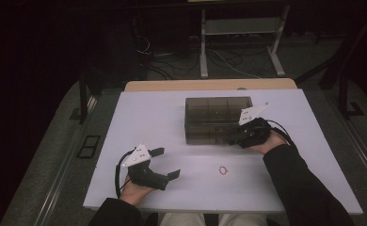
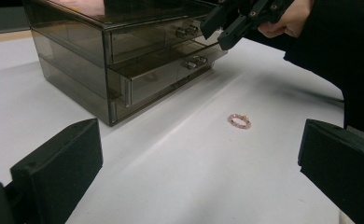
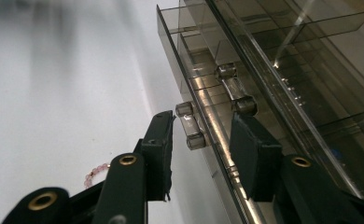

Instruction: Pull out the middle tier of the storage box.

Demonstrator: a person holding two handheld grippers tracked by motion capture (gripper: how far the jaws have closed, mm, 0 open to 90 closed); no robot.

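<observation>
A smoky clear drawer box stands at the back middle of the white table. In the left gripper view the lower drawer sticks out slightly from the box. My right gripper is at the box front, open, its jaws on either side of the lower drawer's clear handle without closing on it. Seen from the left gripper, the right gripper hovers by the handles. A pink bead ring lies on the table in front of the box. My left gripper rests open at the front left, empty.
A second clear handle sits on the drawer above. Behind the table is a wooden desk edge, then a white frame and cables on the floor. The person's dark sleeve lies across the table's right front.
</observation>
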